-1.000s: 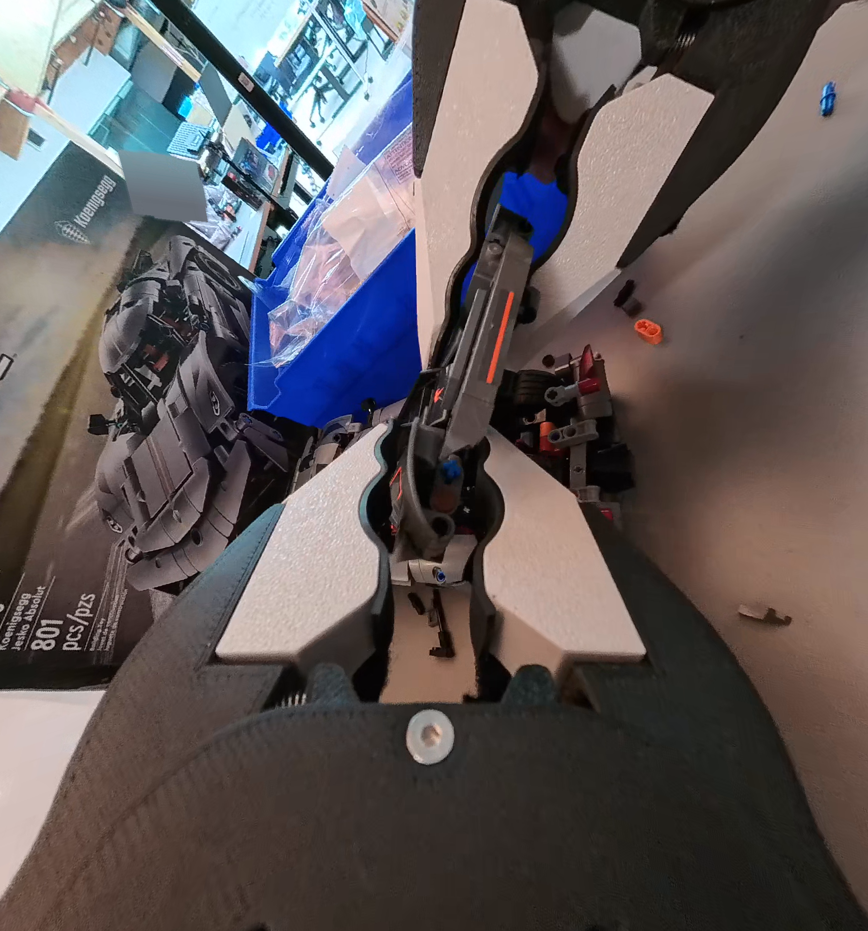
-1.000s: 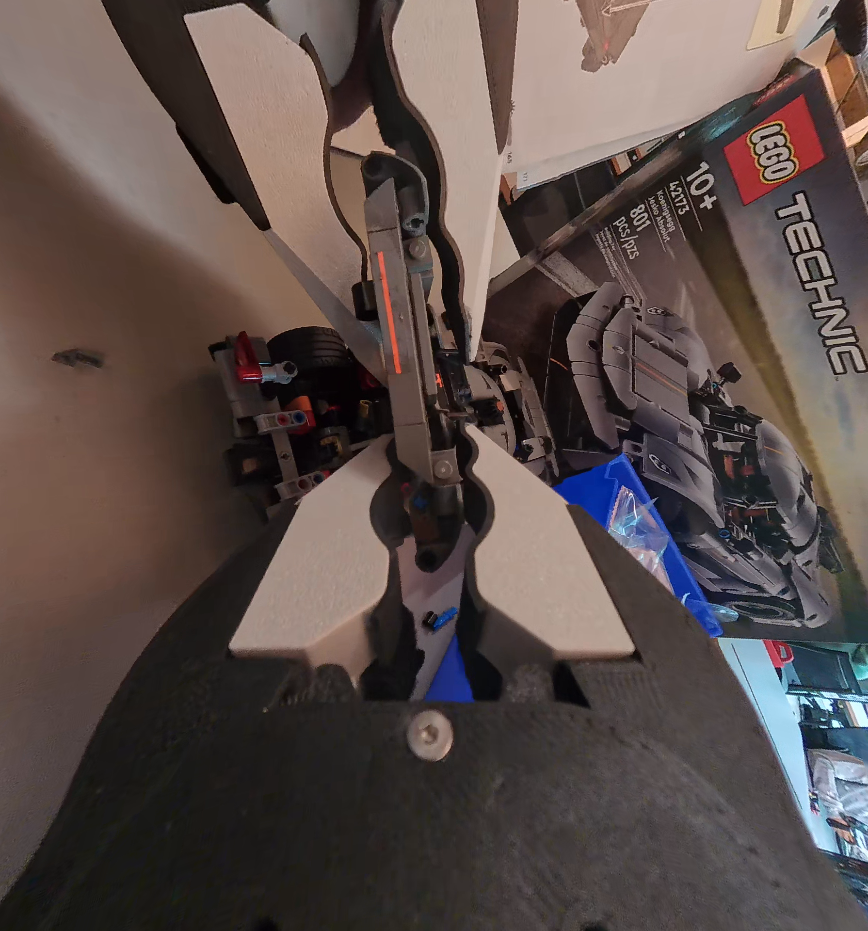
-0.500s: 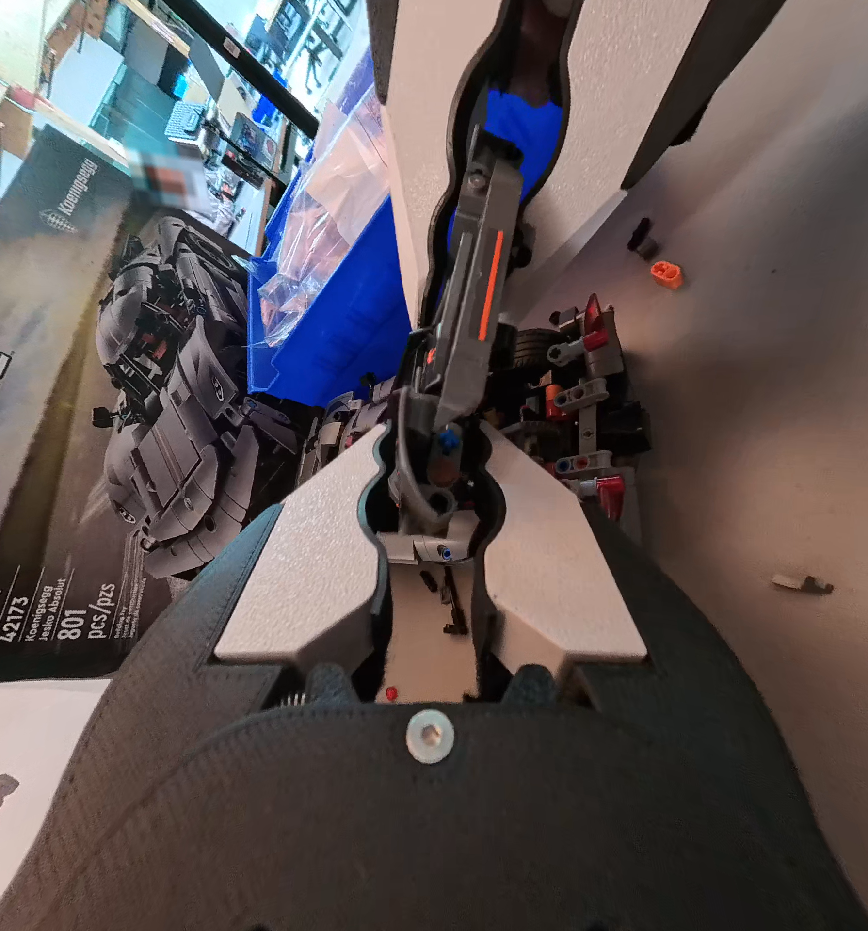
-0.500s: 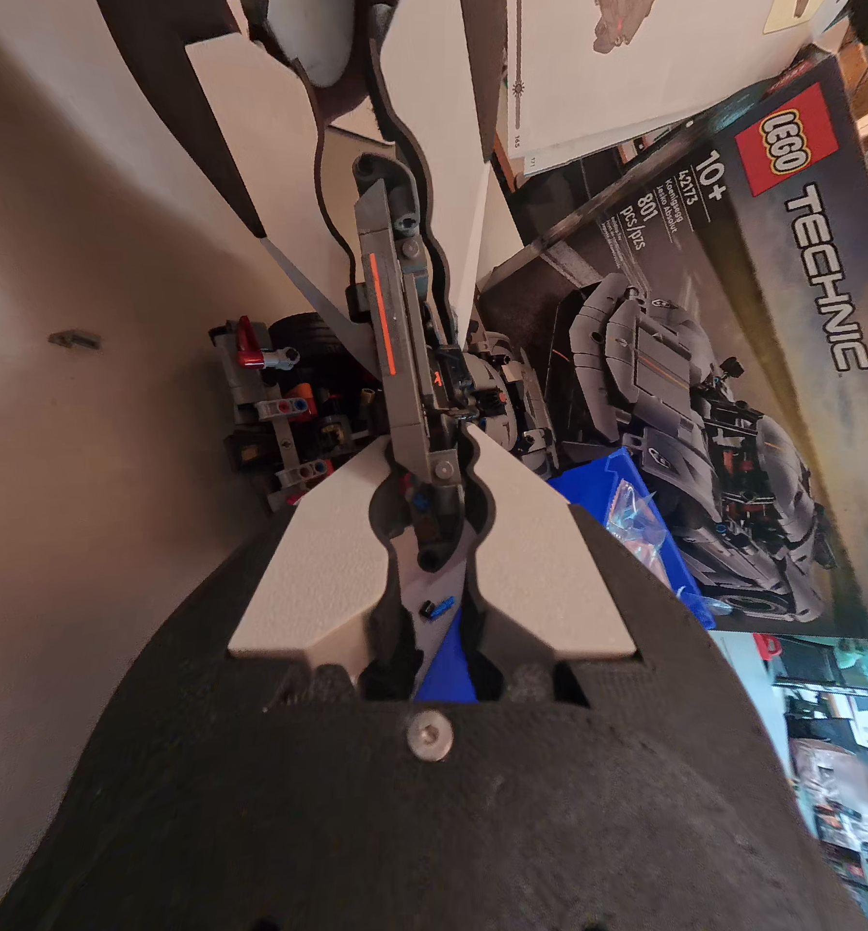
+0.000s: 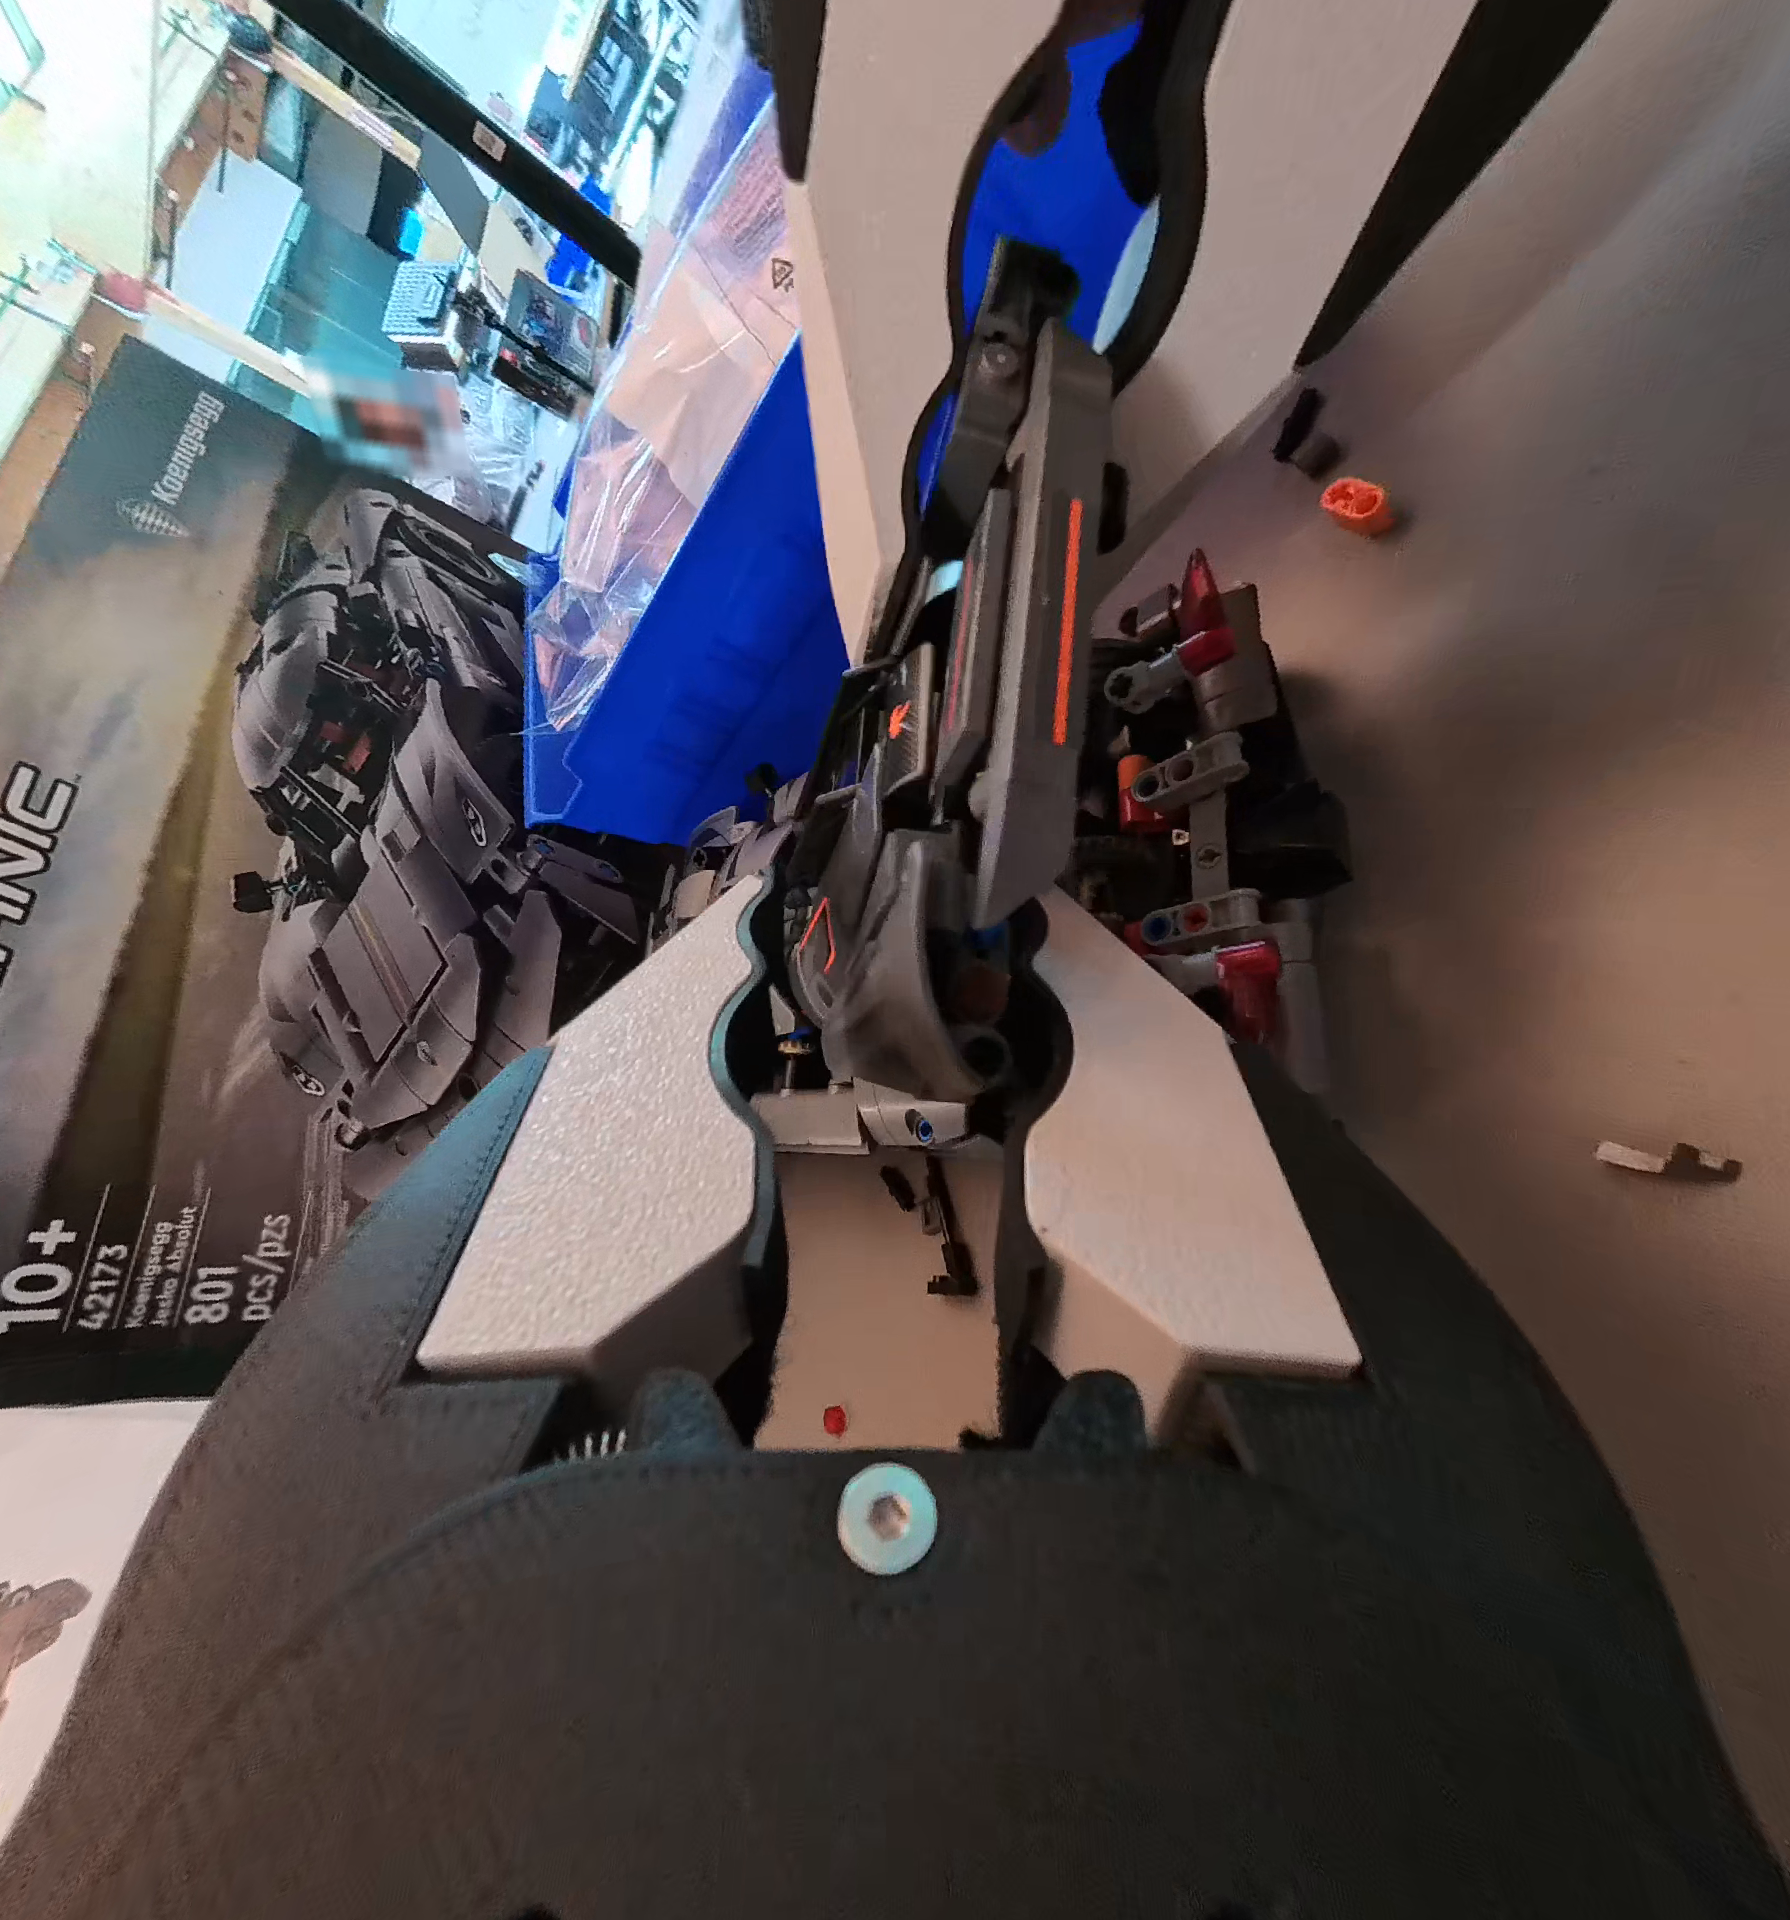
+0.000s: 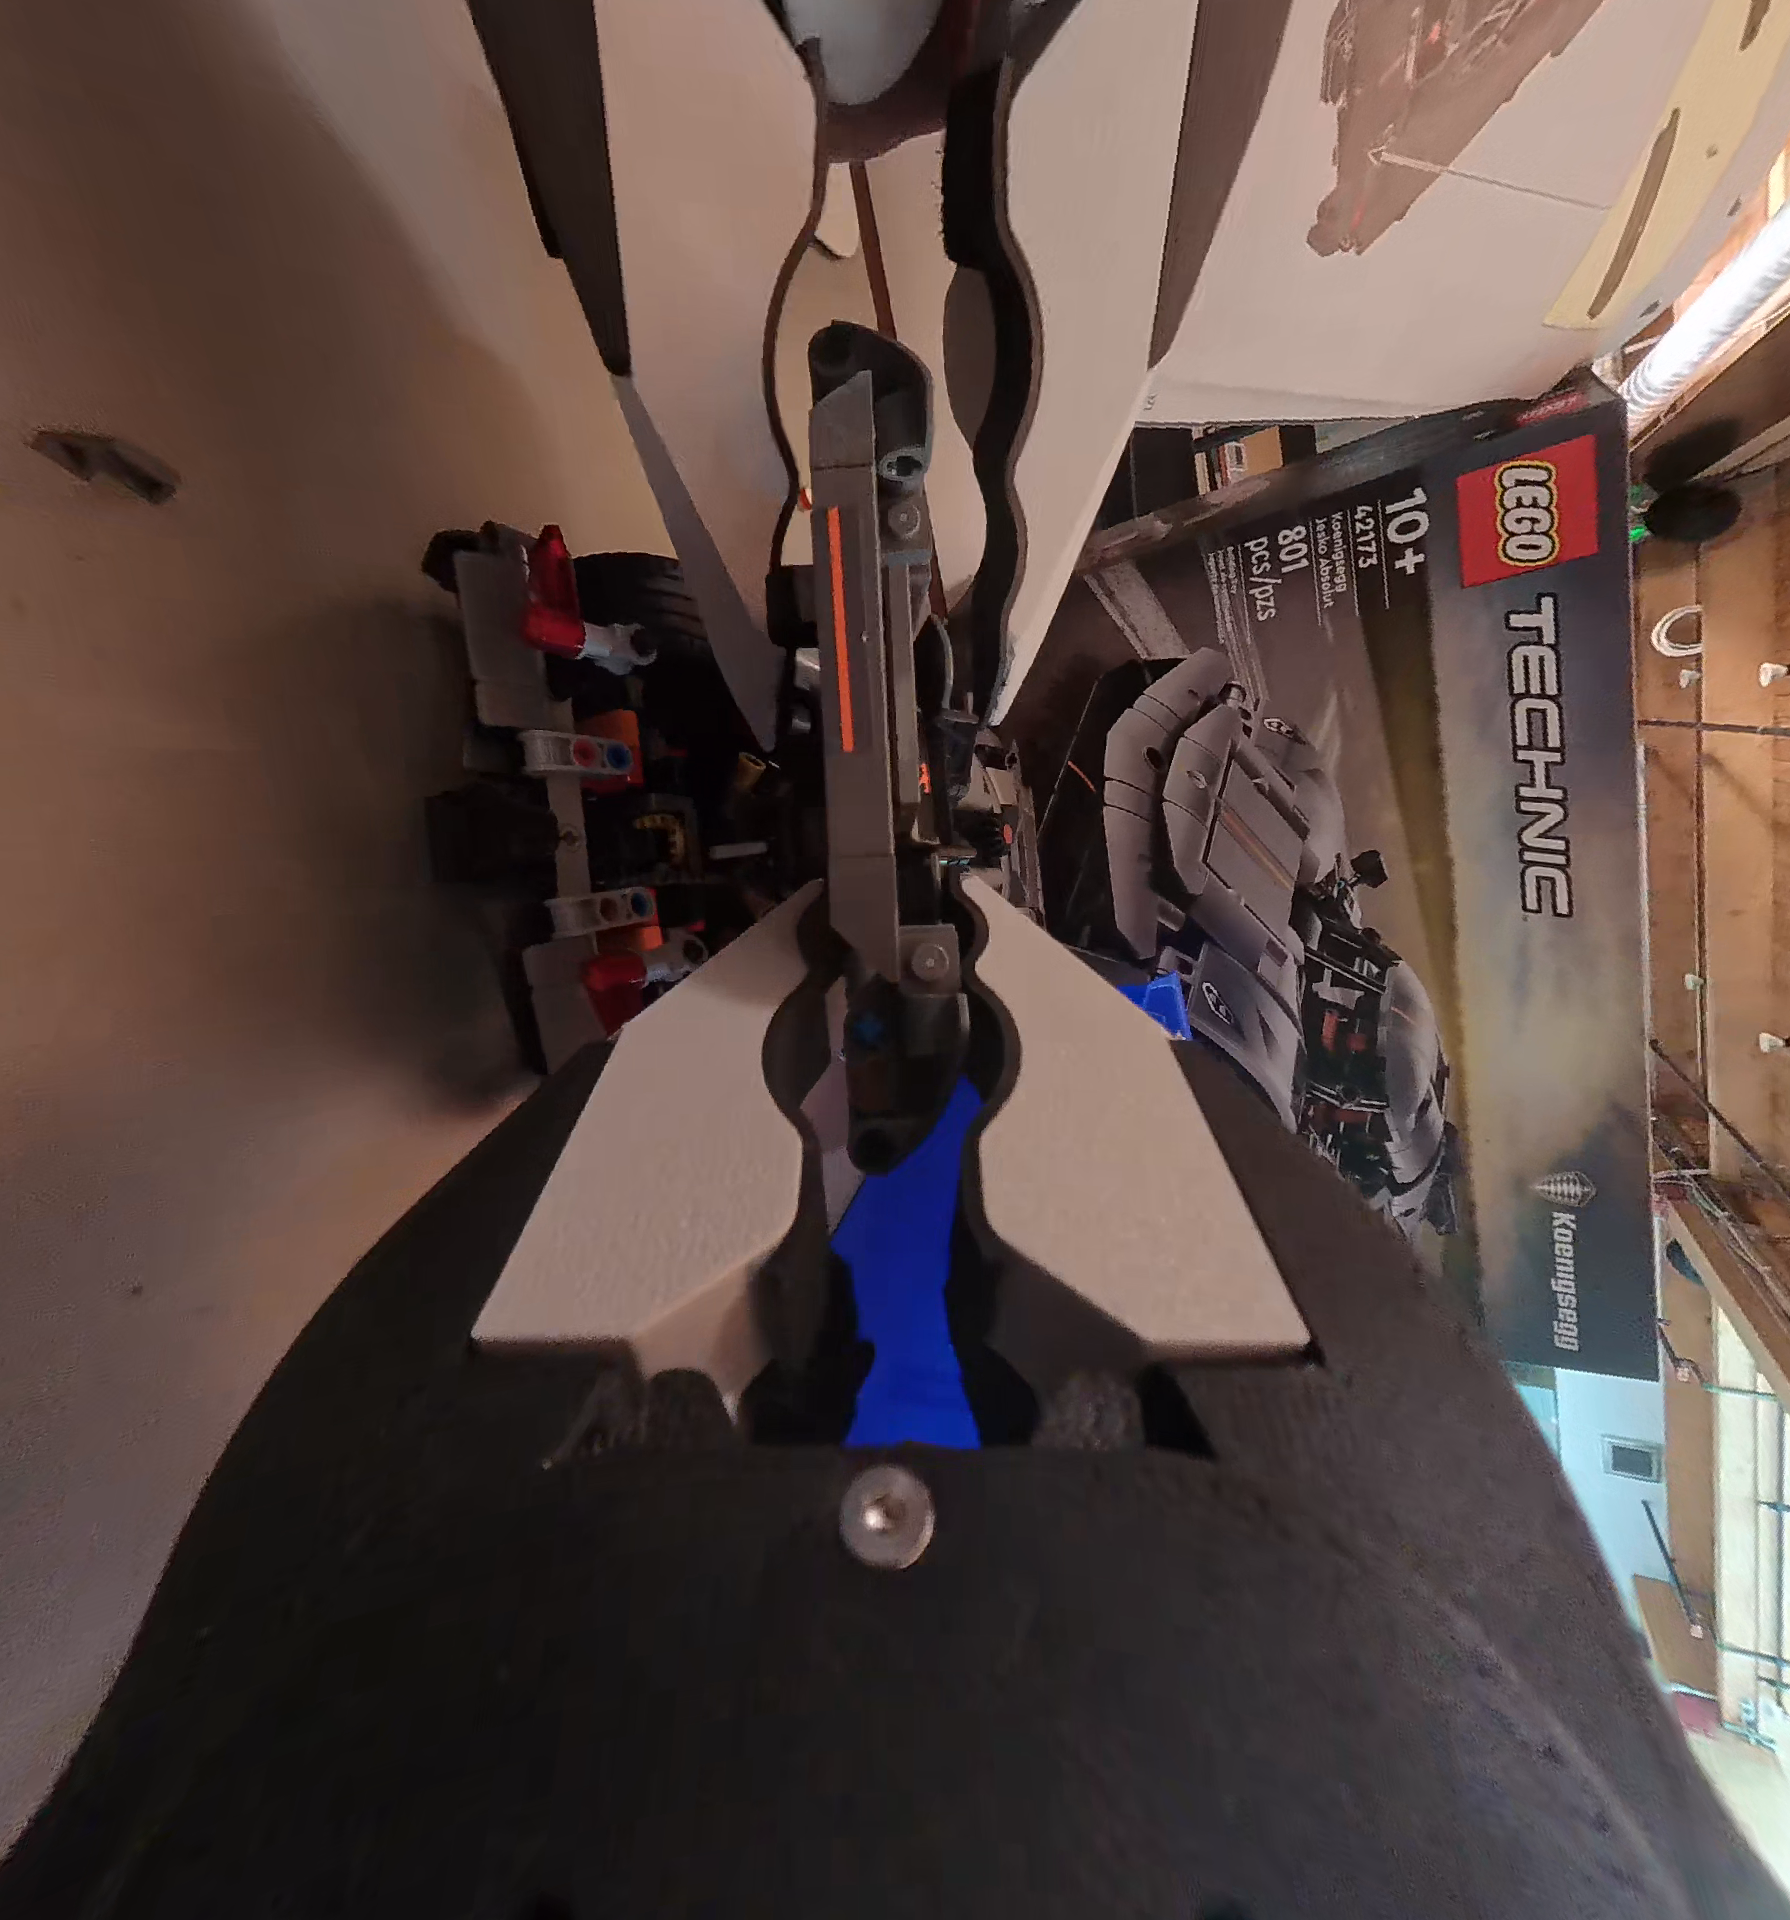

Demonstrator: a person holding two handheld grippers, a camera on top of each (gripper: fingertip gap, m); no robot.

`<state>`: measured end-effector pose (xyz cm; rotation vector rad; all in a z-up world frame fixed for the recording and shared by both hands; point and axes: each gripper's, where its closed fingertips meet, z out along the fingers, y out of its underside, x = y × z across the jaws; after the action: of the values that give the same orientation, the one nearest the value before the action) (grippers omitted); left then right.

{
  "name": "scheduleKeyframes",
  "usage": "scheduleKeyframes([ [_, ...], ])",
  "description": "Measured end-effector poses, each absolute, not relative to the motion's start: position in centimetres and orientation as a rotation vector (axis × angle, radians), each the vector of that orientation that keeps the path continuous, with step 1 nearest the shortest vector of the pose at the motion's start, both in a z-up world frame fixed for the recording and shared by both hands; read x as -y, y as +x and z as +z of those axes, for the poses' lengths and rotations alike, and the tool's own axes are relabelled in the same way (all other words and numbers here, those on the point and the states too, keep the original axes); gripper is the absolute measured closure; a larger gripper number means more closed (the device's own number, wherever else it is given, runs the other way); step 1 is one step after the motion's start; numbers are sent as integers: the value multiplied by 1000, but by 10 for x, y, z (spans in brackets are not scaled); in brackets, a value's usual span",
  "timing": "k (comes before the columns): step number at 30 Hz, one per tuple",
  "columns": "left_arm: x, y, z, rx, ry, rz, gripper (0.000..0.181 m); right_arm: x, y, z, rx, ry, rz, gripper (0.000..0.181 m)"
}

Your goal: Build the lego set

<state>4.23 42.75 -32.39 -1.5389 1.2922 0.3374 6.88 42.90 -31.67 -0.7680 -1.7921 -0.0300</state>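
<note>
The panel [image 5: 1026, 665] is showing smooth grey plastic with a slight sheen and an orange stripe. The fingers [image 5: 600, 1164] beside it are looking like pale, grainy plastic edged in black, and the body [image 5: 870, 1714] behind them is looking matt, black and finely ribbed, with a bright metal screw [image 5: 887, 1521]. Left of the panel, the bin [image 5: 704, 665] is showing glossy blue plastic, the bags [image 5: 662, 416] clear crinkled film, the box [image 5: 143, 831] printed card. The tabletop [image 5: 1597, 831] is looking matt and pale.

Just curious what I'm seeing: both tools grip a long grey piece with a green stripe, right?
Not quite: the stripe is orange, not green, as the right wrist view shows. Both the left tool and right tool do grip the long grey piece.
</note>
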Motion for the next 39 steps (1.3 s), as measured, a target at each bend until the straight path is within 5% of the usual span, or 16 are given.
scheduleKeyframes([
  [11, -406, 33, -330, -1273, -1617, 261, 125, -421, 71, -321, 1817, -842, 78, 165],
  [39, -333, 89, -303, -1293, -1481, 526, 168, -371, 99, -322, 1913, -943, 79, 164],
])
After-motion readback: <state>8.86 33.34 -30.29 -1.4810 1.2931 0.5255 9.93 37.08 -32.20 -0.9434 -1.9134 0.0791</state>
